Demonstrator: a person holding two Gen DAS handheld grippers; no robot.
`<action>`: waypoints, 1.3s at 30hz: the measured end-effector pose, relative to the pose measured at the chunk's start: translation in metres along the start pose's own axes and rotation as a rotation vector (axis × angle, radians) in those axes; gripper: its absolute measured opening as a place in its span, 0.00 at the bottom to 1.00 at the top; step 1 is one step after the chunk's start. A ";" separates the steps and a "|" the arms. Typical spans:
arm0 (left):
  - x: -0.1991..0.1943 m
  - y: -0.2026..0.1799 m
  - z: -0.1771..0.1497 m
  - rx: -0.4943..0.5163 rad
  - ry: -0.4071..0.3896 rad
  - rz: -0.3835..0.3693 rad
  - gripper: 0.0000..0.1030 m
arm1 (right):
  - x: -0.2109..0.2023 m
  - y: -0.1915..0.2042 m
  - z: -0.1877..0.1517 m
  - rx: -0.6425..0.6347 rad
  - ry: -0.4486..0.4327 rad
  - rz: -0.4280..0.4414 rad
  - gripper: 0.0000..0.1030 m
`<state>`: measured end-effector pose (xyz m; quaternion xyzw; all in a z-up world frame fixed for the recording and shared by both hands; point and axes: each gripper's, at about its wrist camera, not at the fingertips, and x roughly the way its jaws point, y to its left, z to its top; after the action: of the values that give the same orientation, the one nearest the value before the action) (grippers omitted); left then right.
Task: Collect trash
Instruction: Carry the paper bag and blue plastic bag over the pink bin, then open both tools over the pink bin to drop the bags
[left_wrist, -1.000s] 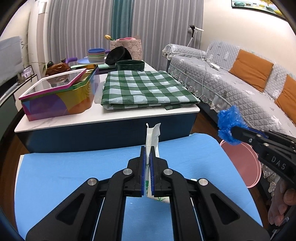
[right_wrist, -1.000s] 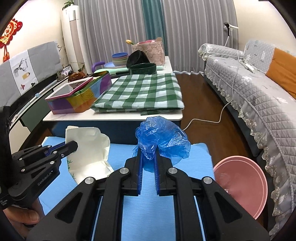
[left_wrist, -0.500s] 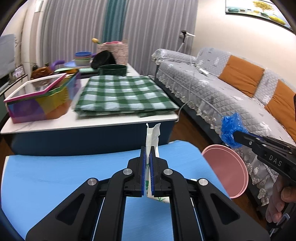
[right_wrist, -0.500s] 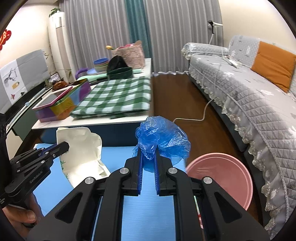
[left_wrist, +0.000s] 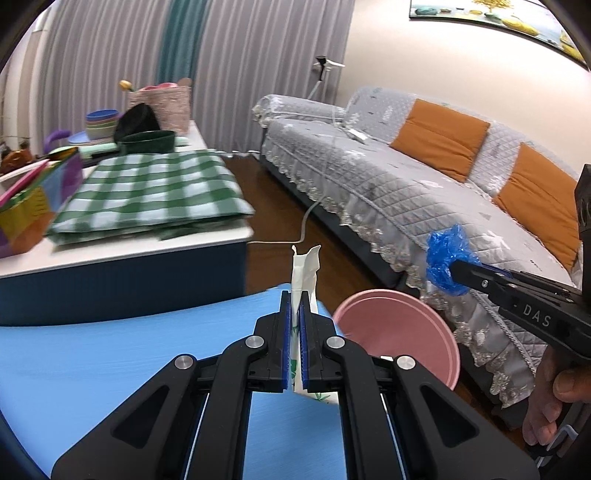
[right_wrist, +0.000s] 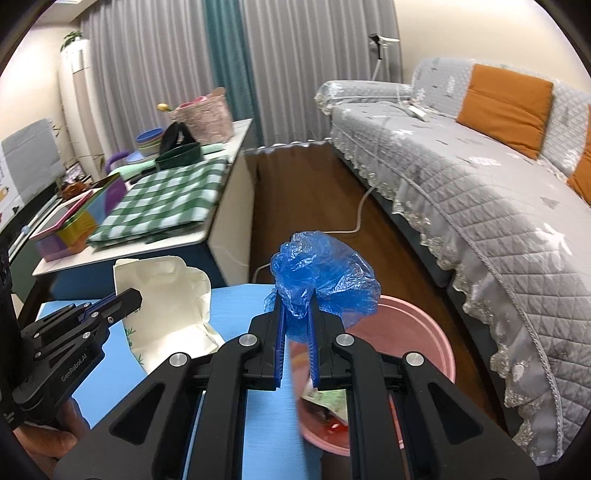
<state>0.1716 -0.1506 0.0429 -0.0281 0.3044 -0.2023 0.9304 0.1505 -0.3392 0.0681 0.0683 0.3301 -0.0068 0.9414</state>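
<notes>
Gripping a white paper carton (left_wrist: 303, 273) at frame center, the left gripper (left_wrist: 294, 321) is clamped tight; right gripper (right_wrist: 296, 325) pinches a blue plastic bag (right_wrist: 325, 277) above the pink bin (right_wrist: 424, 332), lower right.

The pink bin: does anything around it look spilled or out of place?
Nothing stands out. The pink bin stands upright with trash inside; the blue plastic bag and white paper bag are each held in a gripper.

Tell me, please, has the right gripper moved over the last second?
Yes. The right gripper, shut on the blue bag, has swung right: the pink bin now sits under it, and the table has slid left.
</notes>
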 end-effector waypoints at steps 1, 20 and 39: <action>0.005 -0.008 -0.001 0.005 0.002 -0.012 0.04 | 0.000 -0.005 -0.001 0.005 0.001 -0.008 0.11; 0.063 -0.084 -0.019 0.087 0.056 -0.140 0.04 | 0.018 -0.073 -0.015 0.086 0.047 -0.079 0.11; 0.015 -0.074 -0.001 0.083 0.001 -0.067 0.57 | -0.023 -0.083 0.005 0.184 -0.032 -0.119 0.85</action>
<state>0.1556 -0.2237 0.0472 0.0003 0.2950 -0.2459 0.9233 0.1308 -0.4223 0.0758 0.1345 0.3163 -0.0939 0.9344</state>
